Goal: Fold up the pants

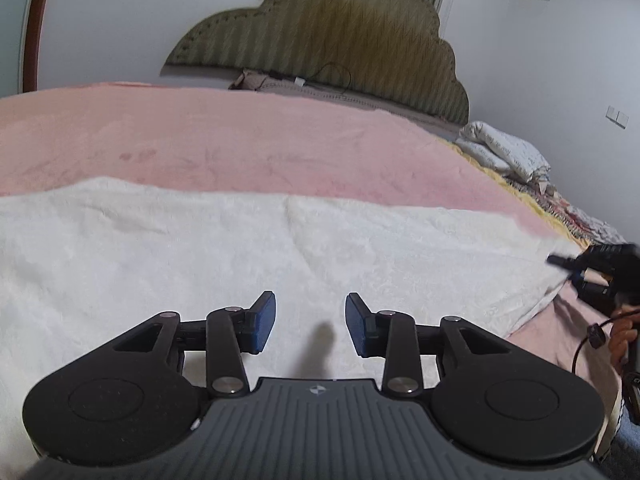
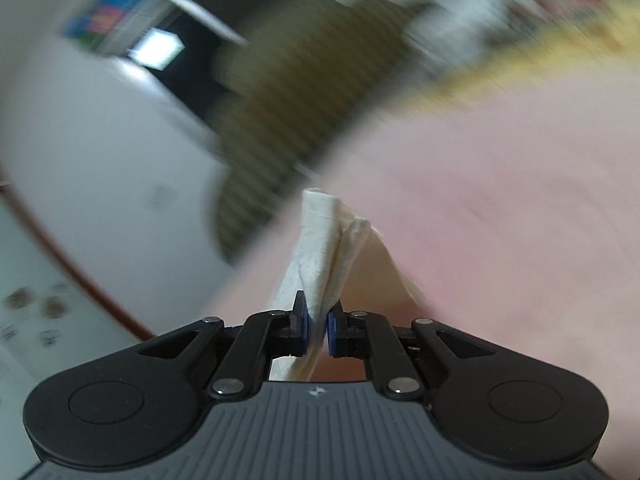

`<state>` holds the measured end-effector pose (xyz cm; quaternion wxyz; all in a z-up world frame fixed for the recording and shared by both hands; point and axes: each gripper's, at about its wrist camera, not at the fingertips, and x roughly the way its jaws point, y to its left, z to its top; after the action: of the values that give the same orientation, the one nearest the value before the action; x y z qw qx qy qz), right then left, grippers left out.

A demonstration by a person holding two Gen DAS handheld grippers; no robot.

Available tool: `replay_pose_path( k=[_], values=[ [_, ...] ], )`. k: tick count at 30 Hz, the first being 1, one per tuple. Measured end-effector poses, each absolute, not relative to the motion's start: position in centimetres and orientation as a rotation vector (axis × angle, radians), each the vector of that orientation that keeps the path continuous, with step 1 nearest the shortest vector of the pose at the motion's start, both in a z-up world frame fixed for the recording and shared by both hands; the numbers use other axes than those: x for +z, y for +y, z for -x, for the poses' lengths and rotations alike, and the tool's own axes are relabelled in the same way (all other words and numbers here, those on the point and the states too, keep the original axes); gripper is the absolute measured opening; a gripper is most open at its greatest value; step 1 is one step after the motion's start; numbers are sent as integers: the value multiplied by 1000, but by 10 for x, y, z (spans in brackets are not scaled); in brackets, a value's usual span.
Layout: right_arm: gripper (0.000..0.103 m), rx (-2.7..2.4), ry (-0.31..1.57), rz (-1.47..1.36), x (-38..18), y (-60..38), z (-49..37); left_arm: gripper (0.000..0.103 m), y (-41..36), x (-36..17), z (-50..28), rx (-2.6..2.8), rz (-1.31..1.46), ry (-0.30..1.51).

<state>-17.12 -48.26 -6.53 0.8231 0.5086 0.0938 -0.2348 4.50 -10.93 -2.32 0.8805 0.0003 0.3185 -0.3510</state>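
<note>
The white pants (image 1: pixel 200 248) lie spread flat across a pink bed cover (image 1: pixel 240 140). My left gripper (image 1: pixel 310 300) hovers just over the near part of the cloth, open, with nothing between its blue pads (image 1: pixel 264 324). At the right end of the pants my right gripper (image 1: pixel 560 262) shows as a dark blurred shape at the cloth's edge. In the right wrist view, my right gripper (image 2: pixel 318 312) is shut on a bunched fold of the white pants (image 2: pixel 320 240), which stands up from between the pads. That view is blurred.
An olive padded headboard (image 1: pixel 320 40) stands against the white wall at the far side. A folded white quilt (image 1: pixel 504 148) lies at the bed's right end. A person's hand (image 1: pixel 624 340) and a black cable (image 1: pixel 588 336) sit at the right edge.
</note>
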Motion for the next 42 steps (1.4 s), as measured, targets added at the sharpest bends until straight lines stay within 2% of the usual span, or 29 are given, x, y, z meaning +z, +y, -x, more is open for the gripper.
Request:
replay_pose_path(
  k=[3, 5, 8, 11, 14, 17, 19, 23, 27, 31, 42],
  values=[
    [9, -509, 183, -1210, -91, -483, 181, 43, -106, -21, -43, -726, -9, 656],
    [9, -517, 183, -1118, -75, -476, 174, 46, -102, -18, -46, -715, 9, 650],
    [9, -510, 170, -935, -38, -466, 155, 58, -94, -16, -51, -664, 57, 657],
    [10, -516, 175, -646, 7, -437, 119, 61, -82, -14, -59, -611, 98, 680],
    [10, -504, 209, -212, 42, -373, 70, 61, -68, -10, -62, -556, 147, 676],
    [9, -384, 260, 223, 44, -280, 17, 63, -51, -9, -68, -486, 239, 676],
    [9, -211, 329, 358, 24, -227, -7, 65, -40, -10, -74, -452, 304, 703],
    [9, -16, 456, 482, -24, -166, -33, 65, -22, -14, -81, -443, 400, 755],
    [9, -5, 475, 461, -34, -157, -29, 66, -18, -12, -79, -454, 432, 742],
    [9, 34, 428, 459, -31, -155, -15, 66, -19, -10, -73, -458, 486, 700],
    [9, 181, 358, 565, -47, -112, 0, 66, -10, 8, -54, -304, 423, 561]
  ],
)
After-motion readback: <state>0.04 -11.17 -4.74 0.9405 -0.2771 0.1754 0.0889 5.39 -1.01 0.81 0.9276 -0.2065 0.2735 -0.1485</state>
